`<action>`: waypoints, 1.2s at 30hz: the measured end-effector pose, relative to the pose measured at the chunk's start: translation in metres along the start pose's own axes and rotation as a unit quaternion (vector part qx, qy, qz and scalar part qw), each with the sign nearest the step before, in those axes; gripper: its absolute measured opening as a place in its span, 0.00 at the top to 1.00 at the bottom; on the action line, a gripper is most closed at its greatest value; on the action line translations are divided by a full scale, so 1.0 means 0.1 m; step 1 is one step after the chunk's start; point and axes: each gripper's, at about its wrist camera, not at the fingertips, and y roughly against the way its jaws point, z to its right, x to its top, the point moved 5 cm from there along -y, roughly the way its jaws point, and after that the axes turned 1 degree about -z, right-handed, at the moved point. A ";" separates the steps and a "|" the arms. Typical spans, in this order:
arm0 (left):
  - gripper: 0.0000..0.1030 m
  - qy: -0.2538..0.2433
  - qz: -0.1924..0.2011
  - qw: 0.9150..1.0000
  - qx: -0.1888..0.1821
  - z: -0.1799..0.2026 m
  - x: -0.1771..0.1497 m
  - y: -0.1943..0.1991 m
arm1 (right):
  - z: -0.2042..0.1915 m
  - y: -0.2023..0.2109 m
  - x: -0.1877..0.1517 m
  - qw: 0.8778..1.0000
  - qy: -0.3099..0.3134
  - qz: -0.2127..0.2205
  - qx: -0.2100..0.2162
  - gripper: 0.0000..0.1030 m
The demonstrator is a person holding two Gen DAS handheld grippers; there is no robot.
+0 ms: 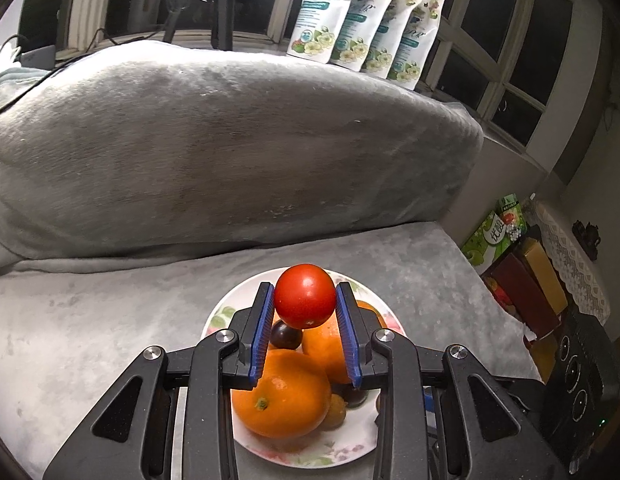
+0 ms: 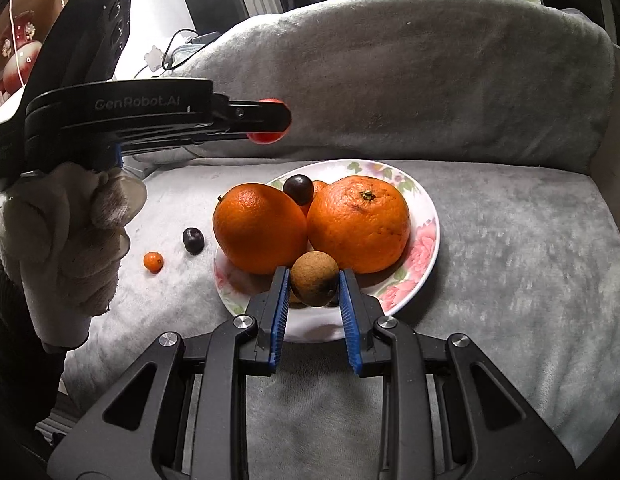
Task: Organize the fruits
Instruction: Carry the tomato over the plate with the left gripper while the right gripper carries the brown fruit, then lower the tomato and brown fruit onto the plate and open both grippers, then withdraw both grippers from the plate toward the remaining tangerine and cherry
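My left gripper (image 1: 305,298) is shut on a red tomato (image 1: 304,296), held in the air above the floral plate (image 1: 220,314). In the right wrist view that left gripper (image 2: 270,120) comes in from the left, with the tomato (image 2: 266,137) peeking out behind its fingers, above and left of the plate (image 2: 423,240). My right gripper (image 2: 313,284) is shut on a brown longan (image 2: 313,283) over the plate's near rim. Two big oranges (image 2: 260,228) (image 2: 357,224) and a dark cherry (image 2: 298,189) lie on the plate.
On the grey cloth left of the plate lie a dark cherry (image 2: 193,241) and a small kumquat (image 2: 153,261). A gloved hand (image 2: 70,240) holds the left gripper. A grey sofa back (image 2: 389,72) rises behind. Boxes (image 1: 521,280) stand off the seat's right edge.
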 end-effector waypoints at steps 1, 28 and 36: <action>0.71 -0.001 0.000 1.000 0.000 0.01 0.00 0.00 | 0.00 0.00 0.00 1.000 0.000 0.000 0.001 0.75; 0.42 -0.023 0.018 1.000 -0.003 0.14 0.05 0.10 | -0.09 0.04 0.02 1.000 0.018 0.019 -0.006 0.39; 0.24 -0.018 0.024 1.000 0.003 0.15 0.06 0.17 | -0.12 0.13 0.04 0.999 0.018 0.038 -0.005 0.16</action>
